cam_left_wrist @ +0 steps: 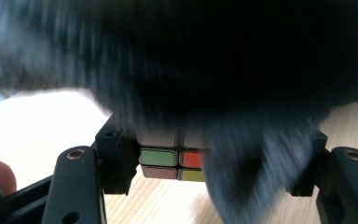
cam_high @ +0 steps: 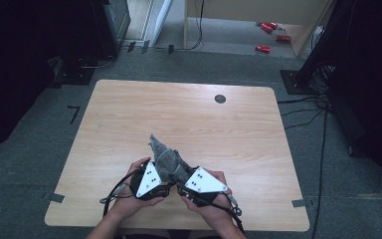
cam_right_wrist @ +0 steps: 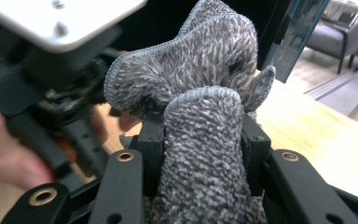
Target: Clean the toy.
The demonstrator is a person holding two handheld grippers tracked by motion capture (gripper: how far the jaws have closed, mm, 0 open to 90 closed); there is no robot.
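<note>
From the high view the grey cloth bunches between both grippers near the table front edge; the left gripper clamps a rigid colour cube beneath it, while the right gripper pinches a soft, limp fold, best gripped at its hem.

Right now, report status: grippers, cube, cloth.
Left gripper shut on puzzle cube. Right gripper shut on grey cloth. Cloth drapes over cube, near table edge.

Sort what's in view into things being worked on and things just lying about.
In hand:
- puzzle cube, between the left gripper jaws
- grey cloth, clamped by the right gripper, draped over the cube

Lying about:
- red cans on the floor beyond the table
- cables on the floor
</note>
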